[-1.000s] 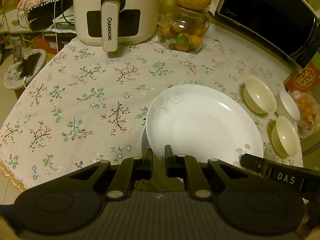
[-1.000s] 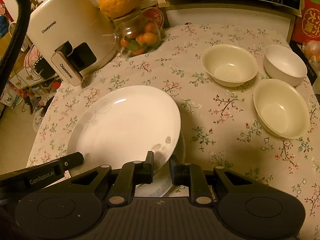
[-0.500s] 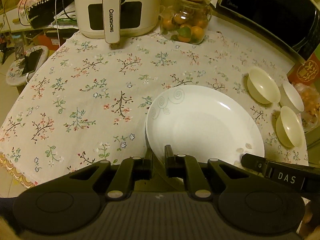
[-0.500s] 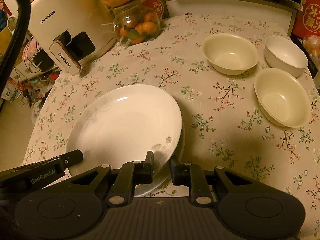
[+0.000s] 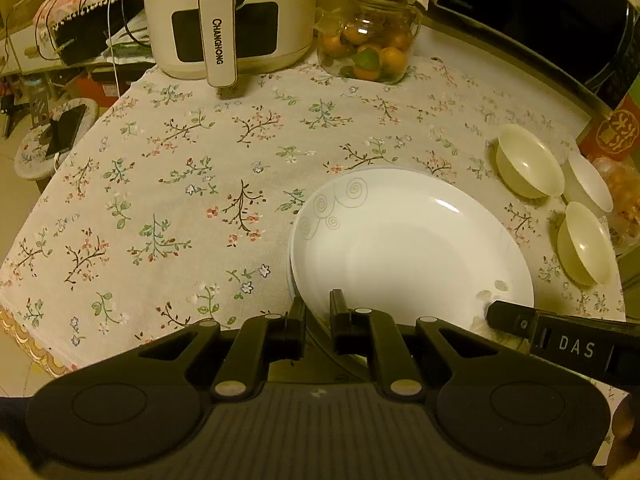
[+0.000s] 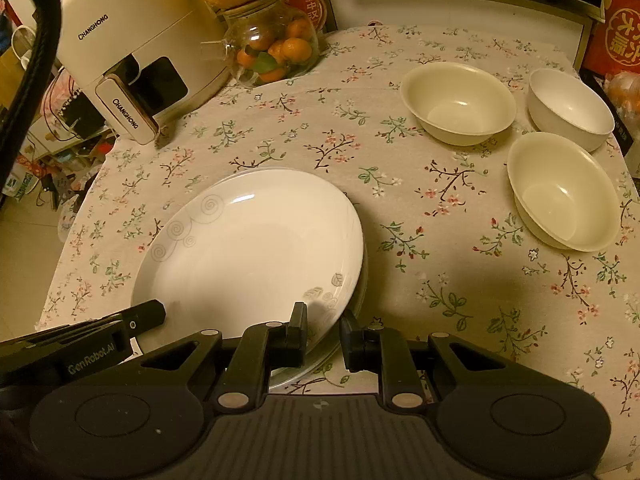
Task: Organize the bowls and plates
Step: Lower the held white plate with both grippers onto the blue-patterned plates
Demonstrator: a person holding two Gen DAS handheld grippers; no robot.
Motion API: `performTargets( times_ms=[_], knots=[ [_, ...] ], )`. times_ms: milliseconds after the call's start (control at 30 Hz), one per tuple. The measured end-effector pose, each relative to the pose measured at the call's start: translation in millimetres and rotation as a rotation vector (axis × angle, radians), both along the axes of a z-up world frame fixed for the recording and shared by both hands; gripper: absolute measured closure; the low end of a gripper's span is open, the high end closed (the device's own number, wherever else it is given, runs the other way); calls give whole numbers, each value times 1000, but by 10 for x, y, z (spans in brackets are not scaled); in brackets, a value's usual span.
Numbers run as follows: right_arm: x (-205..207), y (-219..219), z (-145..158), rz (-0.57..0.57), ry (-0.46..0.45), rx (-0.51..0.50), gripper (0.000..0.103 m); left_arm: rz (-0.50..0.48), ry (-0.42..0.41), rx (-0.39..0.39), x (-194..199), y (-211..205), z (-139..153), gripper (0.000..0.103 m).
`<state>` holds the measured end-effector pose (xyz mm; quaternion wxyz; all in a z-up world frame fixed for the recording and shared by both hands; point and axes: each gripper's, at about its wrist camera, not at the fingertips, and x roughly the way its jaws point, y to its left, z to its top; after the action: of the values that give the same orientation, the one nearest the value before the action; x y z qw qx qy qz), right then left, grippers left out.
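Note:
A white plate with grey swirls [image 5: 408, 248] [image 6: 256, 252] rests on top of a second plate [image 6: 320, 356] on the floral tablecloth. My left gripper [image 5: 317, 308] is shut on the top plate's near left rim. My right gripper [image 6: 323, 326] stands around its near right rim with the jaws slightly parted, a gap on the right side. Two cream bowls [image 6: 458, 102] [image 6: 562, 190] and a white bowl [image 6: 570, 108] stand apart at the right; they also show in the left wrist view [image 5: 524, 160] [image 5: 582, 242] [image 5: 588, 182].
A white air fryer [image 5: 228, 12] [image 6: 132, 44] and a glass jar of oranges [image 5: 368, 44] [image 6: 272, 48] stand at the table's back. A microwave [image 5: 560, 28] and a red box [image 6: 624, 32] line the right side. The table edge [image 5: 24, 320] drops off at left.
The top plate has come down onto the lower plate. My right gripper's jaws have opened a little. Both views have shifted slightly.

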<state>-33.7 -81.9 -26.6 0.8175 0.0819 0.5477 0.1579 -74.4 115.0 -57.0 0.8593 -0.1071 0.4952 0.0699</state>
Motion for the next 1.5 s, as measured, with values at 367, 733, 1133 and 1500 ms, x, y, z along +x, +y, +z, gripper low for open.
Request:
performTargets(
  times_ms=[367,733,1133,1500],
  knots=[
    [0,65,9,8,-12,-32,86,-2,6,48,-1,-57,-23,91],
    [-31,138,19,36,-54,-99,85,-8,-7,123,-34,-175,-31,91],
    [-146,311,10,63,-134,-215,83,0,-6,149,-53,-226,-47,90],
    [-201,358,-37,45,-156,-262,84,-9,-5,168,-57,-243,-63,90]
  ],
)
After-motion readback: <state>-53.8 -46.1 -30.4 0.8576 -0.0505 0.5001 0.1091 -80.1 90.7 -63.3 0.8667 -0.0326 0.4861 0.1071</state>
